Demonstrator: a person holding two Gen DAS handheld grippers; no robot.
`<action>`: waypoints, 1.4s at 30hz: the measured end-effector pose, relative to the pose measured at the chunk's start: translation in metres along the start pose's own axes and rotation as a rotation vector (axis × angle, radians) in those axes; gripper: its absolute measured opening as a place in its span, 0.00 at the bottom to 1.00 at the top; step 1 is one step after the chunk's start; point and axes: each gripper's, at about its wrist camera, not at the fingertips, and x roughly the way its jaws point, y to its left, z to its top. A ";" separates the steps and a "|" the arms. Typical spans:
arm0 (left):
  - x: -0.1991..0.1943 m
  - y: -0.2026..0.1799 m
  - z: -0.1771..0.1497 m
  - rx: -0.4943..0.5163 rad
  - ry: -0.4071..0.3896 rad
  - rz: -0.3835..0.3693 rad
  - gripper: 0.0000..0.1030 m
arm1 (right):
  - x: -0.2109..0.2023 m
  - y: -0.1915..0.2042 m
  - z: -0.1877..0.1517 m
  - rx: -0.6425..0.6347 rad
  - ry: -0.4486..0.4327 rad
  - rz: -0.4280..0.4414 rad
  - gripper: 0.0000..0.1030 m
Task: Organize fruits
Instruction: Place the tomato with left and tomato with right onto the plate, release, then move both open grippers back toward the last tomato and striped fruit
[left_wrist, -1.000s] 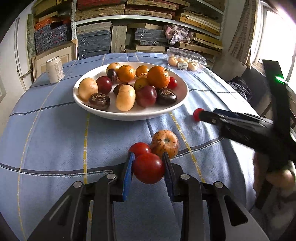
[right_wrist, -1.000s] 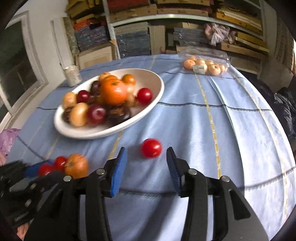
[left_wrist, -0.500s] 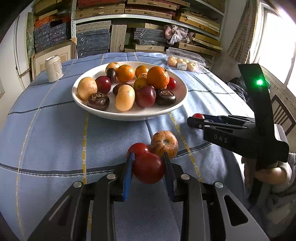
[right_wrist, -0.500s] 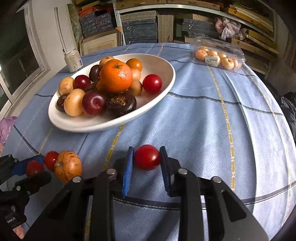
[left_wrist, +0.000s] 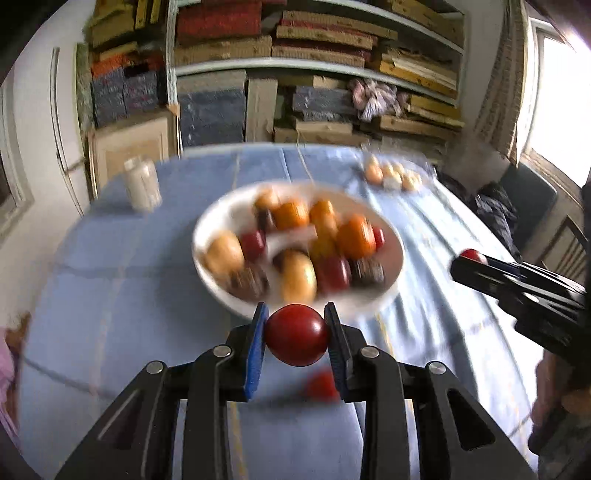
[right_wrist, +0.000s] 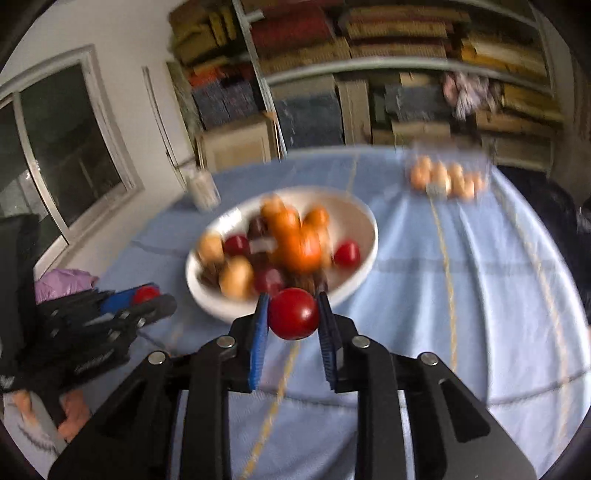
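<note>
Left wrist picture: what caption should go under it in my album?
Left tongs shut on a red tomato above the blue tablecloth, before a white bowl of fruit.

Both views motion-blurred beyond the grippers. White bowl (left_wrist: 391, 291) smeared; fruit inside reads only as orange, red, tan and dark blobs, kinds unclear. Small red fruit (left_wrist: 322, 385) on the blue tablecloth (left_wrist: 110, 295), half hidden behind a finger of the left gripper (left_wrist: 297, 334). Can (left_wrist: 142, 182) near the table's far left edge: label unreadable. Clear pack (right_wrist: 445, 179) at far right edge: contents indistinct. Hand (right_wrist: 74, 413) at lower left, mostly hidden.
</note>
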 end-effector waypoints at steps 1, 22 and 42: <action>-0.001 0.002 0.012 -0.001 -0.012 0.012 0.30 | -0.003 0.002 0.012 -0.009 -0.014 -0.001 0.24; 0.138 0.013 0.069 0.025 0.099 0.125 0.39 | 0.160 -0.033 0.077 0.117 0.154 -0.010 0.40; 0.027 -0.011 0.029 0.033 -0.041 0.170 0.57 | 0.036 -0.001 0.003 0.100 0.029 0.059 0.56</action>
